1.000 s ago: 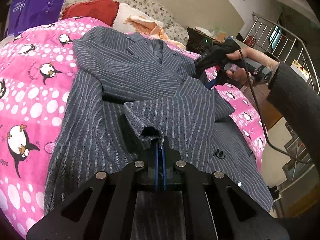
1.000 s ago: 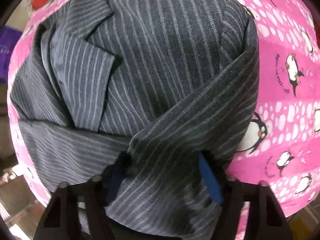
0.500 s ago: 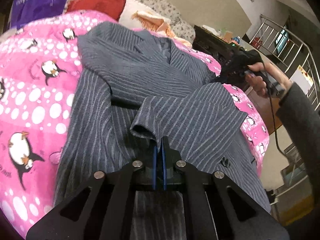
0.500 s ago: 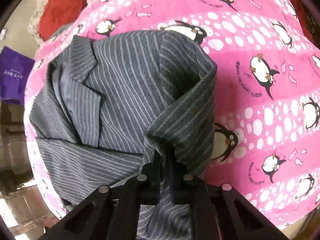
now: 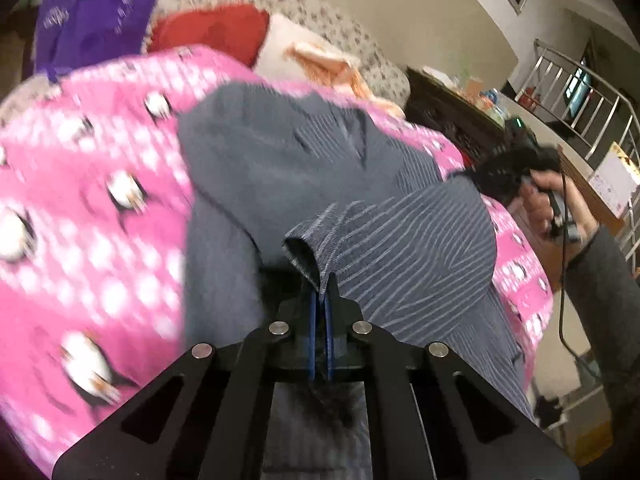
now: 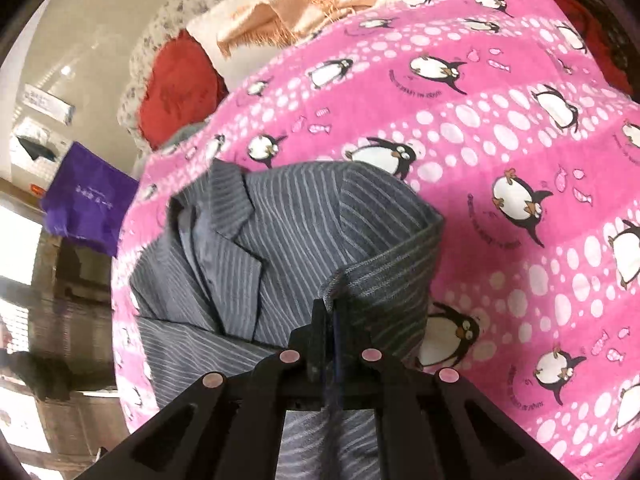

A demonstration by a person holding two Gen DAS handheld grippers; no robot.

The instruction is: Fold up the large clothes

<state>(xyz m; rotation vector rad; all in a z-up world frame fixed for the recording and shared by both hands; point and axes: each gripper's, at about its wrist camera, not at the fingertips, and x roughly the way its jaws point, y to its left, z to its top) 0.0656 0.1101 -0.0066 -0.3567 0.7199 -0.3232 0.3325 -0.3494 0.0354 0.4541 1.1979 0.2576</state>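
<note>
Bed: covered by a pink fleece blanket printed with penguins and white dots point(image 6: 500, 128), carrying everything below. Red cushion point(image 6: 176, 88), peach fringed cloth point(image 6: 304, 4) and purple bag point(image 6: 86, 200) sit at the far end.

Grey pinstriped suit jacket point(image 6: 280, 216): lies on the blanket, collar and lapels toward the far end, the body spread toward the near edge. Change since a second ago: the right sleeve lay slack between spread jaws; it is now pinched and raised off the jacket's front. The left-hand panel, already held, has risen higher, and the left view has blurred with the motion. Judgement: both sides are gathered, so the inward fold across the chest is under way, not yet laid down.

Person's right hand point(image 5: 560, 208): seen at the right of the left view, wrapped round the black handle, forearm coming in from the near right, cable trailing below.

Left tool point(image 5: 322, 296): jaws narrow, clamped on a lifted fold of jacket point(image 5: 400, 240) that drapes away to the right.

Right tool point(image 6: 329, 312): jaws nearly together, gripping the striped sleeve edge point(image 6: 384, 276), which arches up and over to the right.
</note>
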